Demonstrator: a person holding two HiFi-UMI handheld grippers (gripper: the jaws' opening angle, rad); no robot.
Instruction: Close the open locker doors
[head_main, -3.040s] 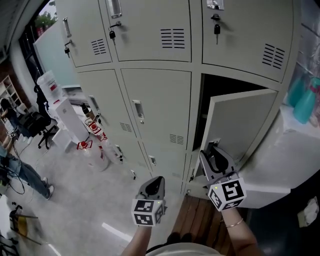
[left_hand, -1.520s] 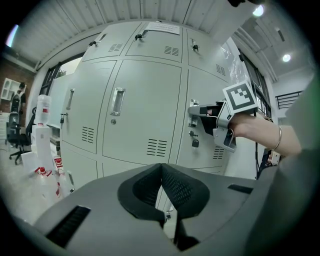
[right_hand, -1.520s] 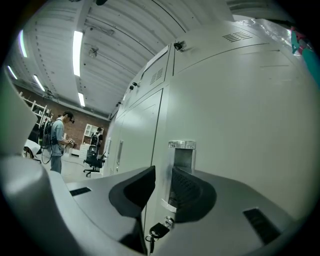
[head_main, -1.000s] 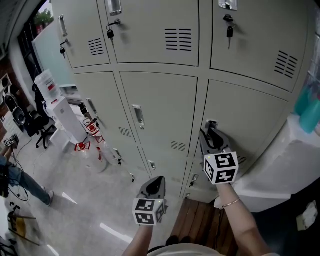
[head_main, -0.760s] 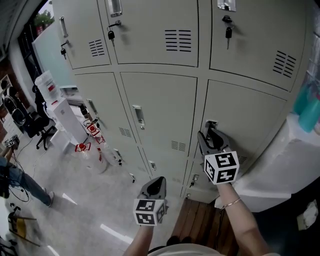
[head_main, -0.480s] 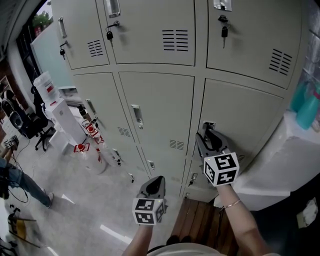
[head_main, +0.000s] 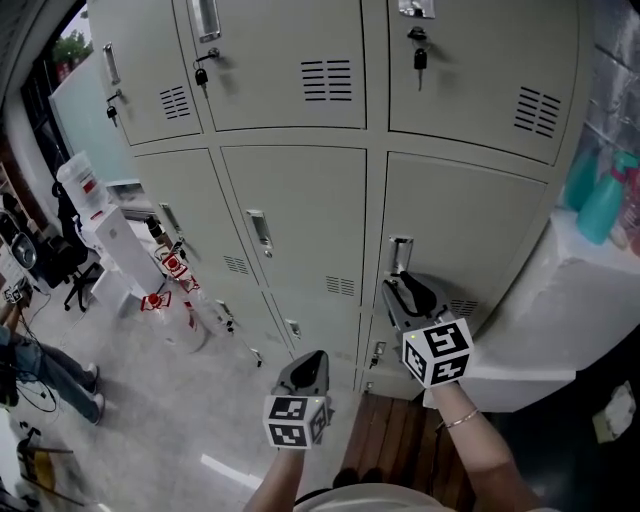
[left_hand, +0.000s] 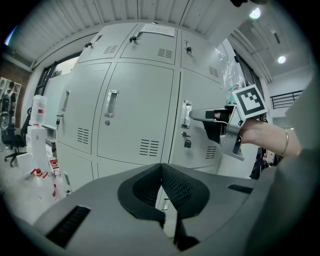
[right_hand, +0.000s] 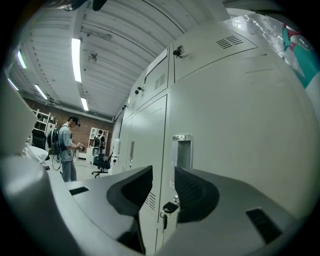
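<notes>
The grey lockers fill the head view, and every door I see lies flush. The right middle door (head_main: 470, 225) carries a recessed metal handle (head_main: 400, 252). My right gripper (head_main: 398, 293) hovers just below and in front of that handle, its jaws open with nothing between them. In the right gripper view the handle (right_hand: 182, 149) and a hanging key (right_hand: 168, 207) show through the gap of the right gripper (right_hand: 163, 181). My left gripper (head_main: 314, 360) is shut and empty, held low in front of the bottom lockers. The left gripper (left_hand: 162, 169) looks at the same locker wall.
A white counter (head_main: 560, 300) with teal spray bottles (head_main: 590, 195) juts out at the right. White water dispensers (head_main: 110, 235), an office chair (head_main: 65, 265) and a person (head_main: 30, 360) are at the left. Two people (right_hand: 67, 147) stand far down the room.
The right middle door, ajar three seconds ago, now lies flush. My right gripper has drawn back and down from the handle. The left gripper has stayed put.
</notes>
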